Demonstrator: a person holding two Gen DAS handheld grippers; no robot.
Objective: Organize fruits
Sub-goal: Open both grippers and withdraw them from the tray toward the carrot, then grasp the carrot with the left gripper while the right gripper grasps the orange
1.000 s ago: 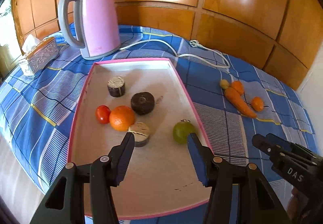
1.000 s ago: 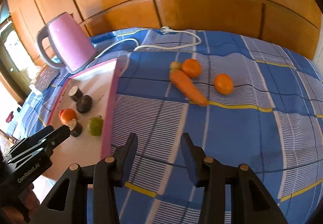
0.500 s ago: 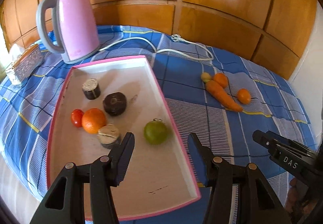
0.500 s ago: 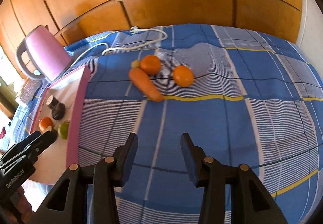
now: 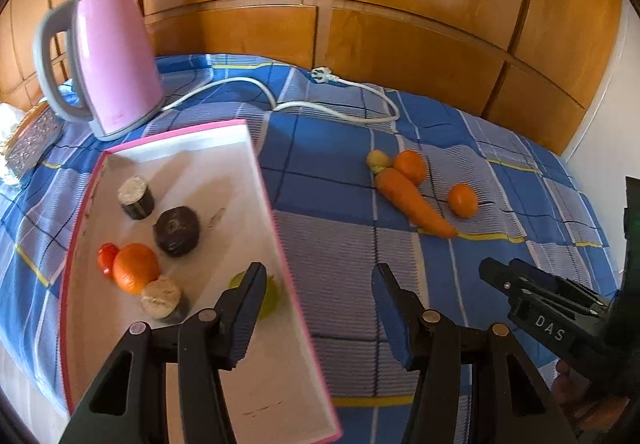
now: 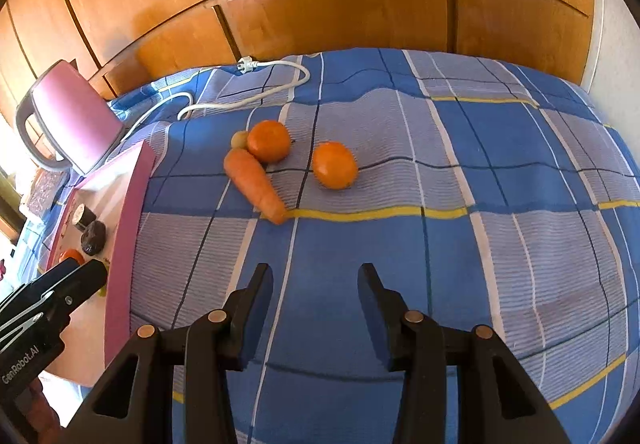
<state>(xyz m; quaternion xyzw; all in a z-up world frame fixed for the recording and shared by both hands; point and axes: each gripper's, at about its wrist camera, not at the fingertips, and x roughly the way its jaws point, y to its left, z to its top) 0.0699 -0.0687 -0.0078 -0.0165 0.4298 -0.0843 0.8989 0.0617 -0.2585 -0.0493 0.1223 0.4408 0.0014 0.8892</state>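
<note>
A pink-rimmed white tray [image 5: 256, 164] lies on the blue checked cloth. It holds an orange [image 5: 135, 273], a small red fruit [image 5: 105, 260], a green fruit [image 5: 270, 294] partly behind my left finger, and three dark round pieces [image 5: 176, 230]. On the cloth to the right lie a carrot [image 6: 254, 184], two oranges [image 6: 268, 140] [image 6: 334, 164] and a small yellowish fruit [image 6: 239, 139]. My left gripper [image 5: 318, 276] is open and empty over the tray's right rim. My right gripper [image 6: 315, 276] is open and empty, short of the carrot and oranges.
A pink electric kettle [image 5: 112, 60] stands behind the tray, its white cord and plug [image 5: 320, 108] trailing across the cloth. A patterned tissue box [image 5: 30, 140] sits at the far left. Wooden panels [image 5: 360, 4] rise behind the surface.
Both grippers have swung to the right. The tray has slid left in the left view. The carrot and oranges have come closer and more central in the right view. Both stay open.
</note>
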